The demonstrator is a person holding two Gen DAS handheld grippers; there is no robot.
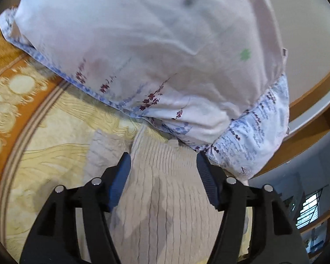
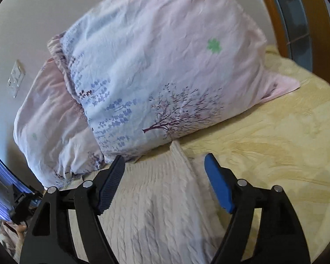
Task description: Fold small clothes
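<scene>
Both tongs spread wide, gripping nothing: left tongs [image 1: 162, 156] w/ jaws either side of the sweater [image 1: 162, 189], right tongs [image 2: 165, 165] likewise over it. Largest: 1 bed w/ yellow patterned cover [image 2: 275, 145]. Then 2 pillows: front pillow [image 2: 165, 70] pale pink-blue w/ tree print & green clover, leaning on back pillow [image 2: 48, 114], pink. Then 1 sweater [image 2: 156, 209], cream, ribbed knit, flat on cover, top edge just beside front pillow. Wall switch [image 2: 16, 74] behind pillows.
</scene>
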